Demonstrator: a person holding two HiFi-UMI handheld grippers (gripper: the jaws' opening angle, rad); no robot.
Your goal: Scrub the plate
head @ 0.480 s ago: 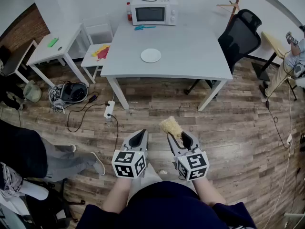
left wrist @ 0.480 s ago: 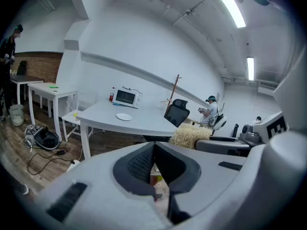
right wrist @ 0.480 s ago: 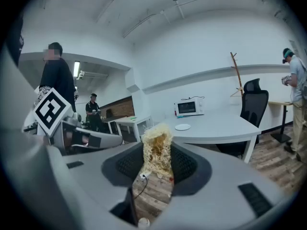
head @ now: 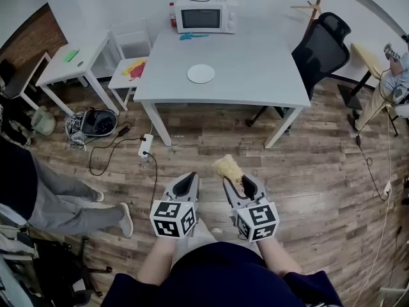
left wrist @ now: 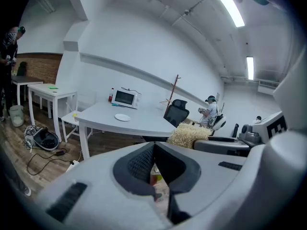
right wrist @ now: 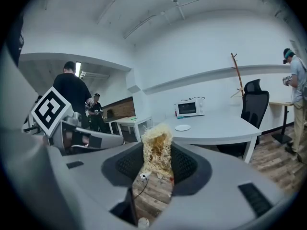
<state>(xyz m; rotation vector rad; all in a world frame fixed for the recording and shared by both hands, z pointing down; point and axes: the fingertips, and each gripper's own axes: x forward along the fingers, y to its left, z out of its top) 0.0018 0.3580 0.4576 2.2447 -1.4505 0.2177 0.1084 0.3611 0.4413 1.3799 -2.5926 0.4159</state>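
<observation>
1. Wood-plank floor [head: 319, 165] runs the width of the room. Far left of the left jaws, a bystander's legs [head: 70, 203] cross the frame edge, with a small white table [head: 70, 66] beyond.
2. One power strip [head: 146, 147] with its cable lies ahead and left of the left jaws, on the floor short of the grey table [head: 255, 69].
3. The left gripper [head: 190, 178] has its jaws closed together, with nothing between them.
4. Just beside it, the right gripper [head: 239, 183] is clamped on one straw-coloured scrubber [head: 228, 168], which sticks out past the jaw tips.
5. One white plate [head: 200, 73] sits on the grey table, well ahead of both pairs of jaws and apart from them. Open floor and the table's near edge lie between, and one microwave [head: 206, 15] stands beyond the plate.
6. One black office chair [head: 323, 47] stands ahead and right of the right jaws, at the table's corner. A second person [head: 396, 75] shows at the far right edge.
7. Count: two grippers, one scrubber, one plate, two tables, two bystanders.
8. Compared with half a second before, the left bystander has shifted further toward the frame edge. Both grippers, the scrubber and the plate are as they were.
</observation>
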